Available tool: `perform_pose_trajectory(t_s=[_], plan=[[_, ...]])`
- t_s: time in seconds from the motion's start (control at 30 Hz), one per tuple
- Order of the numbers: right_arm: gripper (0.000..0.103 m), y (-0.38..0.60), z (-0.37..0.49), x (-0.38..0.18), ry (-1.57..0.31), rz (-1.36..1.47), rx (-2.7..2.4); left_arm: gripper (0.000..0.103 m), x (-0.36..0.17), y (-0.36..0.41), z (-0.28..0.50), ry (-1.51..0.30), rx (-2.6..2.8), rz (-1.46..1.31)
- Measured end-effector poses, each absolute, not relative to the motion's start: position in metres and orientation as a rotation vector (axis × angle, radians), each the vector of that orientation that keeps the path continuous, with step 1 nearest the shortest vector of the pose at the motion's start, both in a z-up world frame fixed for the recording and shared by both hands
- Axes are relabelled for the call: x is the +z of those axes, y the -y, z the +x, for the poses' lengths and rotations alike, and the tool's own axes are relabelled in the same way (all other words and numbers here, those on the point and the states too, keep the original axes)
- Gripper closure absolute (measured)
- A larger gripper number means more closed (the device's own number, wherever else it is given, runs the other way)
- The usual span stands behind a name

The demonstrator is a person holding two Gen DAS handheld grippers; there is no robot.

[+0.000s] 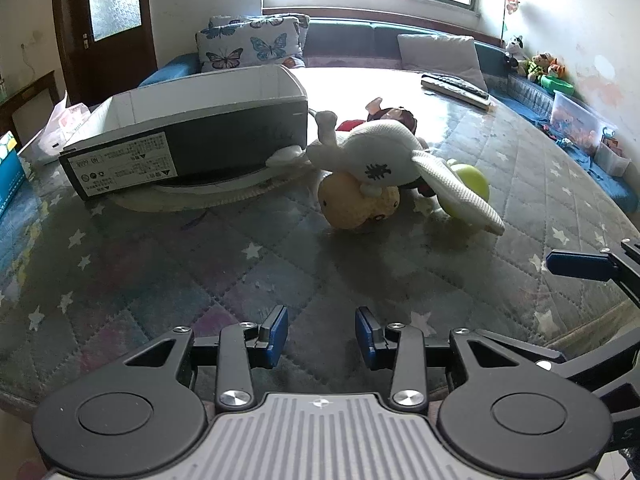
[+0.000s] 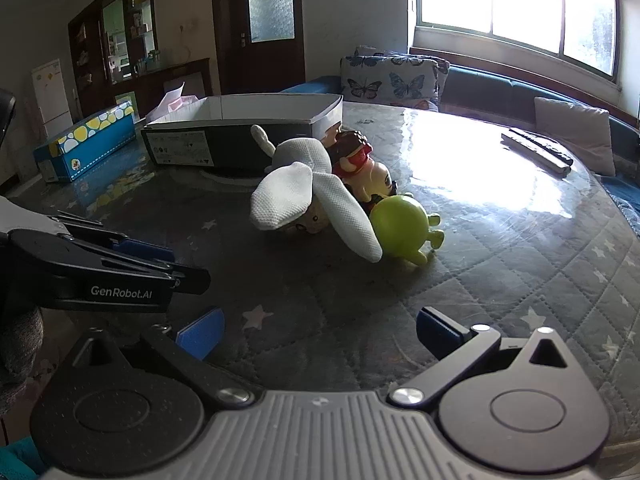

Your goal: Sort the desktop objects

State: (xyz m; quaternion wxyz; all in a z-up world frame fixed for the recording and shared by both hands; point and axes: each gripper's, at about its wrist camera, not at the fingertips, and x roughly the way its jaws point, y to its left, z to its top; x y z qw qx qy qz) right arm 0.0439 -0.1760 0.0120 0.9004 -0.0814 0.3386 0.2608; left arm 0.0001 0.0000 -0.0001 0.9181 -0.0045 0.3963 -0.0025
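Left gripper low over the near edge of the star-quilted table, blue pads parted by a narrow gap, nothing between them. Right gripper spread wide, also empty, its pads well apart over the quilt; seen from the left wrist camera as a blue tip poking in at the right edge.

Toys heaped mid-table, well apart from both claws – a white plush with long floppy limbs draped over the rest, one limb reaching toward the near right. Under it a yellow-orange toy, touching the plush. Lime-green figure just beside the pile on the right, pressed against a plush limb. Behind, a small doll with dark hair and a red band, leaning into the heap.

Open cardboard box with dark sides and white interior, left of the toys, sitting on a white round base – contents not visible from here. Blue dotted carton farther left. Remote control on the far right of the table, near a grey cushion
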Motion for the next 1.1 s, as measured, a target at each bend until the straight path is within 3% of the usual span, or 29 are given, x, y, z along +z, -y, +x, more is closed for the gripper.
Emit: perform_pose_trajectory(t_s=[1.1], plan=[[0.0,0.15,-0.006,0.003,-0.704,-0.174,0.558,0.063,-0.009,0.006,0.006,-0.862,-0.019,-0.015]])
